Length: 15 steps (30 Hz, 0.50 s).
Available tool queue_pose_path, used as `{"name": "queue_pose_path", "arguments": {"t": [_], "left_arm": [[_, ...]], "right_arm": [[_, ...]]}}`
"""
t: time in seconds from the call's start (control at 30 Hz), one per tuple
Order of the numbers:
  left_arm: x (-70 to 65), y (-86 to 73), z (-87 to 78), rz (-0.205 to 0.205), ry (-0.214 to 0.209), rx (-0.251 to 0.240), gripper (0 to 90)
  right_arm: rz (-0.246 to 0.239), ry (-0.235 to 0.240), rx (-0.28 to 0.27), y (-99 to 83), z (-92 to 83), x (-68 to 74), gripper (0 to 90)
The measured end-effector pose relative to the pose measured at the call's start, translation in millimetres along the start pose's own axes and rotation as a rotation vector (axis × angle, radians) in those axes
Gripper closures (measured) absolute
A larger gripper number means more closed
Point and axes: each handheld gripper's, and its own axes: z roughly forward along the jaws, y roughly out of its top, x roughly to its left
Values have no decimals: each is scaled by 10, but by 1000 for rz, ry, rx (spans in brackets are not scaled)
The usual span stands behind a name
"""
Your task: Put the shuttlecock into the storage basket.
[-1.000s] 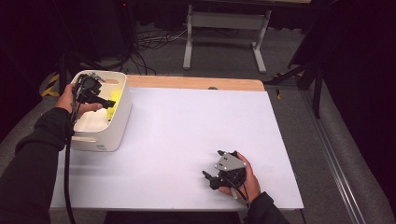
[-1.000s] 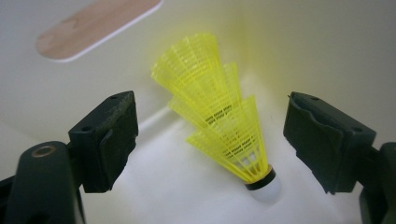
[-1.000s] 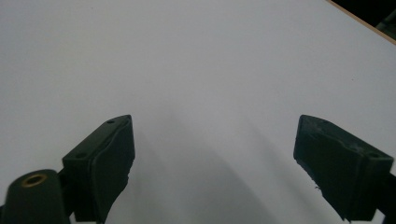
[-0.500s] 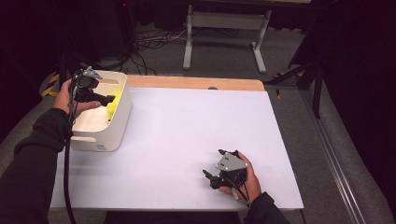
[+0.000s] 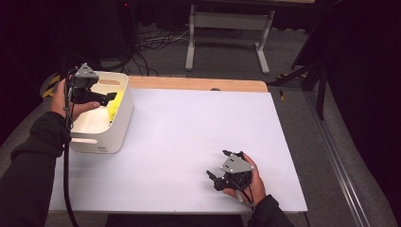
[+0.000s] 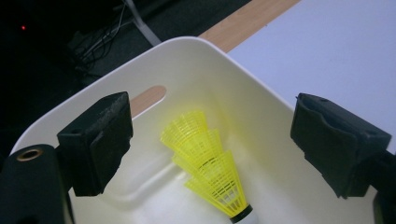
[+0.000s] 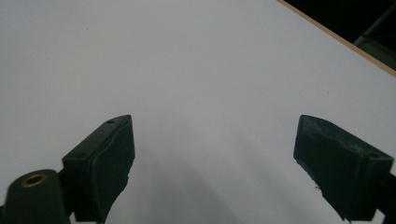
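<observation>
A white plastic bin (image 5: 101, 142) stands at the table's left edge with a stack of yellow shuttlecocks (image 5: 116, 101) inside. My left gripper (image 5: 111, 97) hovers over the bin's opening, held level in a hand. In the left gripper view its jaws (image 6: 215, 135) stand wide apart, have just been opening, and hold nothing. The shuttlecocks (image 6: 210, 163) lie below them, nested together against the bin's wall (image 6: 187, 46). My right gripper (image 5: 217, 164) rests in a hand near the table's front right. It is open, and bare tabletop (image 7: 187, 56) lies between its jaws (image 7: 212, 158).
The white tabletop (image 5: 189, 132) has a wooden strip (image 5: 198, 84) along its far edge. Beyond it stand a metal frame (image 5: 227, 21) and loose cables on a dark floor. A cable hangs from the left gripper past the bin's near side.
The left gripper has risen above the bin and drifted slightly toward the left. The right gripper has stayed where it was.
</observation>
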Motion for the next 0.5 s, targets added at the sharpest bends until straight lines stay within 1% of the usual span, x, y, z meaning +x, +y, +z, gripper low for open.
{"name": "queue_pose_path", "arguments": {"t": [0.07, 0.1, 0.17, 0.23, 0.3, 0.33, 0.37, 0.4, 0.43, 0.5], "left_arm": [[-18, 13, -44, 10, 0, -21, 136], [-35, 18, -69, 8, -7, -37, 134], [-58, 24, -104, 11, -8, -53, 134], [-94, 25, -139, 22, -8, -75, 130], [-108, 23, -155, 26, -8, -82, 131], [-126, 18, -167, 25, -16, -93, 130], [-139, 14, -176, 30, -17, -92, 128], [-156, 7, -185, 38, -8, -104, 128], [-156, 7, -185, 38, -8, -104, 128], [-176, -4, -208, 36, -21, -122, 128]], "right_arm": [[0, -1, -1, 1, -6, -7, 135], [0, -5, -3, 2, -12, -14, 135], [0, -6, -5, 3, -15, -16, 135], [2, -9, -8, 6, -25, -20, 135], [1, -11, -9, 8, -31, -22, 135], [1, -11, -10, 10, -33, -23, 135], [4, -10, -12, 12, -36, -23, 135], [3, -12, -13, 13, -39, -25, 135], [3, -12, -13, 13, -39, -25, 135], [4, -14, -16, 14, -45, -31, 135]]}}
